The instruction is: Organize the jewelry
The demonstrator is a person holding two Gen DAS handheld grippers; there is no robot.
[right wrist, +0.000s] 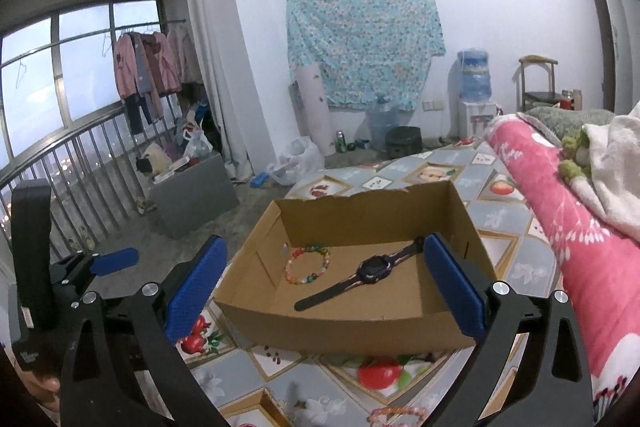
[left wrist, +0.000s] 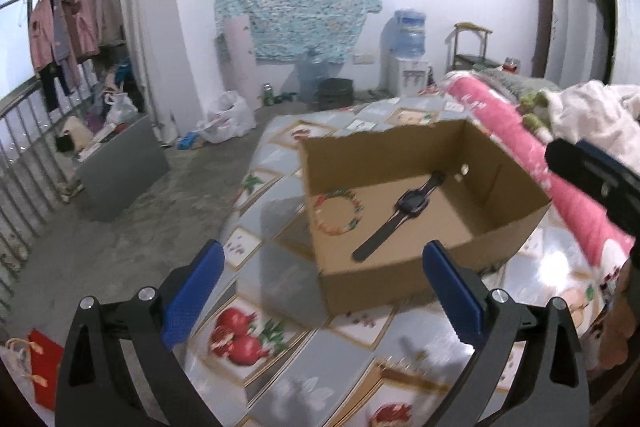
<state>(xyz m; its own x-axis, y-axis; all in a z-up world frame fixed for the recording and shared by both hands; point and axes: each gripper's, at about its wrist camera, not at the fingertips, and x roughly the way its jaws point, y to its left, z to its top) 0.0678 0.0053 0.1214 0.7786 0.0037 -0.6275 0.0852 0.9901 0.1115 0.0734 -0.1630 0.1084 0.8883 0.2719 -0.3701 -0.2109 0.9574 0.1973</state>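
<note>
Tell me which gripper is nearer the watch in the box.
Right, probably. The right gripper faces the cardboard box squarely, the watch straight ahead between its open fingers. The left gripper stands off the box's left side, also open.

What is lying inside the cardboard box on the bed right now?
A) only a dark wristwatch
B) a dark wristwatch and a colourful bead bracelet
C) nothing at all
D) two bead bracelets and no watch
B: on the floor of the cardboard box a dark wristwatch lies beside a colourful bead bracelet, apart from it.
</note>
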